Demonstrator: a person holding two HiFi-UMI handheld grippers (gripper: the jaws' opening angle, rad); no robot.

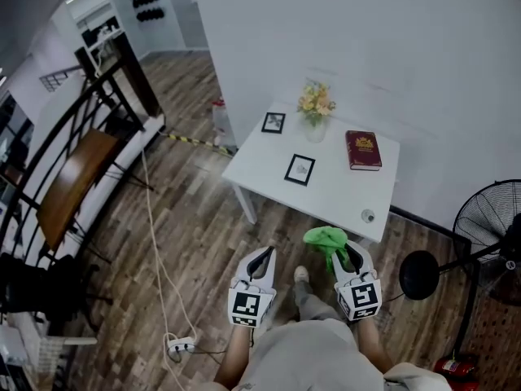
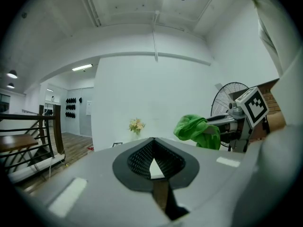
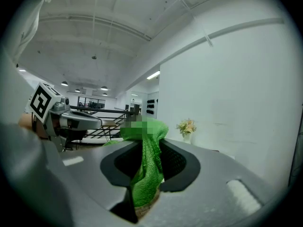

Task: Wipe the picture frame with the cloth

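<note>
A black picture frame (image 1: 299, 169) lies flat on the white table (image 1: 342, 194), with a second, smaller frame (image 1: 273, 122) near the table's far left corner. Both grippers hang in the air short of the table's near edge, over the wood floor. My right gripper (image 1: 346, 255) is shut on a green cloth (image 1: 326, 239), which bunches out past the fingertips. In the right gripper view the cloth (image 3: 149, 164) hangs down between the jaws. My left gripper (image 1: 264, 257) is shut and holds nothing; its tips (image 2: 154, 140) meet. The left gripper view shows the cloth (image 2: 196, 129) to its right.
On the table stand a vase of flowers (image 1: 316, 104), a red book (image 1: 363, 150) and a small round object (image 1: 368, 216). A standing fan (image 1: 488, 218) and a round black base (image 1: 419, 275) are at the right. A cable with a power strip (image 1: 181, 347) lies on the floor; a stair railing (image 1: 81, 129) is at the left.
</note>
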